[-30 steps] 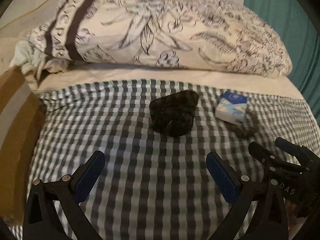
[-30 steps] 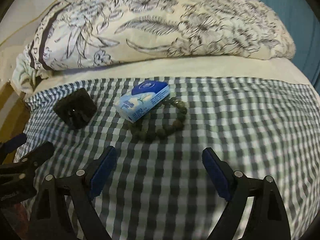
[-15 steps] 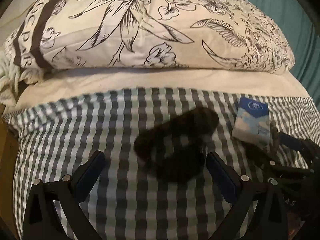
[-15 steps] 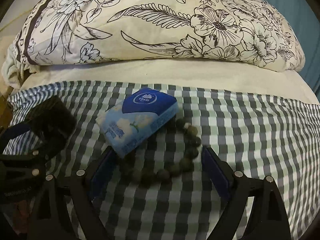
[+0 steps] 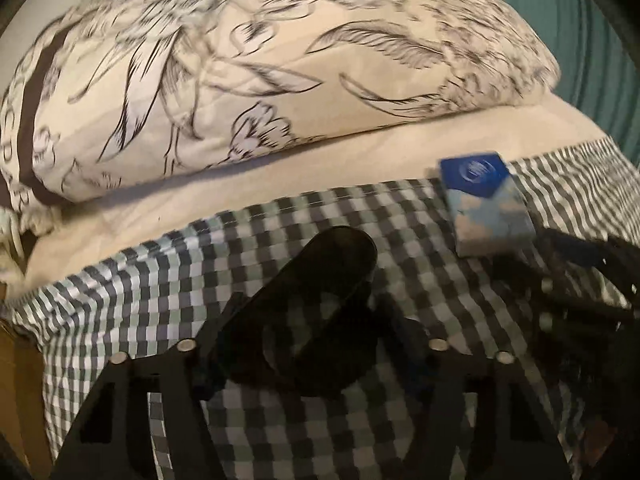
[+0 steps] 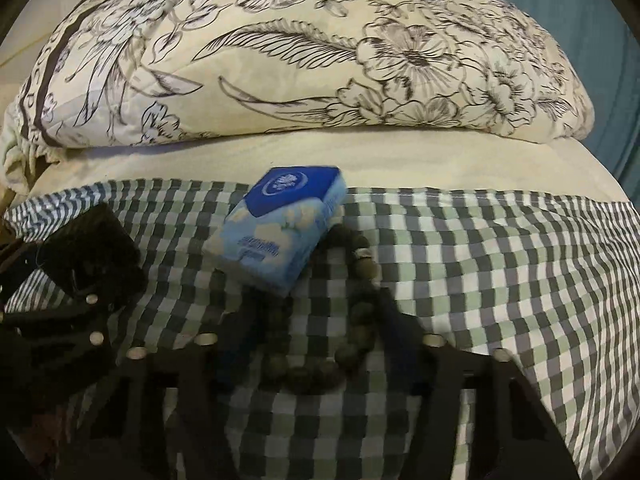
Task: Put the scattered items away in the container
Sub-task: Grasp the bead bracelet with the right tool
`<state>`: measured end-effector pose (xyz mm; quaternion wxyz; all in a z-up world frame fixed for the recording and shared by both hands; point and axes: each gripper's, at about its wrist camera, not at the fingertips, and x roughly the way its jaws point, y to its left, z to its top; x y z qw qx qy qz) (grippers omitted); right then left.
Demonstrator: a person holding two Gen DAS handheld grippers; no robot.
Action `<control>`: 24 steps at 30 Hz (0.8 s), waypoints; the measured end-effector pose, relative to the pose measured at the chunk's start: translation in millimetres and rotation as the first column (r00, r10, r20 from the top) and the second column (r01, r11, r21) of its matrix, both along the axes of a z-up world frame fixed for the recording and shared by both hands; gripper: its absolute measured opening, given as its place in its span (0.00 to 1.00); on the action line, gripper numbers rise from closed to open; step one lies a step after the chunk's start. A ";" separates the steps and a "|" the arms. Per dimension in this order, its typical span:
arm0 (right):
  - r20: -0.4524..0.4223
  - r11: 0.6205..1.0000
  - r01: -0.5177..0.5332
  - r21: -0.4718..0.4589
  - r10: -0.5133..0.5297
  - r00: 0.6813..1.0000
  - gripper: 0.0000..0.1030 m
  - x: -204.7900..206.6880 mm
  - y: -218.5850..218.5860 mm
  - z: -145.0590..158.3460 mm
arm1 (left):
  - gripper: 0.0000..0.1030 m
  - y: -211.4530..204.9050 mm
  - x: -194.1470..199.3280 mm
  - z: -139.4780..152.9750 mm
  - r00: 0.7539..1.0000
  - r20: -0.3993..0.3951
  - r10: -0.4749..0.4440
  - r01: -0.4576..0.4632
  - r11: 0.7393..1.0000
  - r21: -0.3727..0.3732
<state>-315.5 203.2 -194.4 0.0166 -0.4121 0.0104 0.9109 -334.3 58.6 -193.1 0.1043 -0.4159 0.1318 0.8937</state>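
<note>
Both grippers straddle their targets with jaws spread wide. Left gripper [image 5: 316, 332] brackets the dark translucent container [image 5: 320, 304], a smoky soft-edged tray lying at 6 o'clock on the checked cloth [image 5: 140, 280]. Right gripper [image 6: 308, 332] flanks the ring of dull green beads [image 6: 352, 320]; the glossy blue tissue pack [image 6: 280, 228] overlaps them at 11 o'clock. Half a second ago both tools sat farther back. Blur hides the fingertips. Beyond, at 12 o'clock, lies the floral quilted pillow [image 6: 300, 60].
</note>
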 end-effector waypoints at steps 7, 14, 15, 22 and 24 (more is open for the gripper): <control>-0.028 0.996 0.024 -0.090 -0.027 0.999 0.20 6.1 21.6 1.5 | 0.62 -14.3 12.0 6.5 0.998 0.029 0.056 -0.058 0.997 0.055; -0.026 0.998 0.025 -0.063 -0.027 0.999 0.12 12.1 16.8 3.9 | 0.49 -39.5 53.9 23.1 0.986 0.075 0.148 -0.153 0.985 0.079; -0.022 0.998 0.024 -0.064 -0.025 0.999 0.11 14.4 16.7 5.2 | 0.43 -42.3 56.8 23.9 0.983 0.094 0.159 -0.167 0.982 0.090; 0.002 1.000 -0.004 0.019 0.004 1.000 0.11 60.4 -4.6 16.6 | 0.28 -54.8 93.1 42.9 0.982 0.091 0.164 -0.176 0.973 0.148; 0.011 1.000 -0.012 0.025 0.012 1.000 0.11 79.4 -7.2 20.0 | 0.27 -58.0 102.3 46.4 0.981 0.093 0.168 -0.181 0.973 0.147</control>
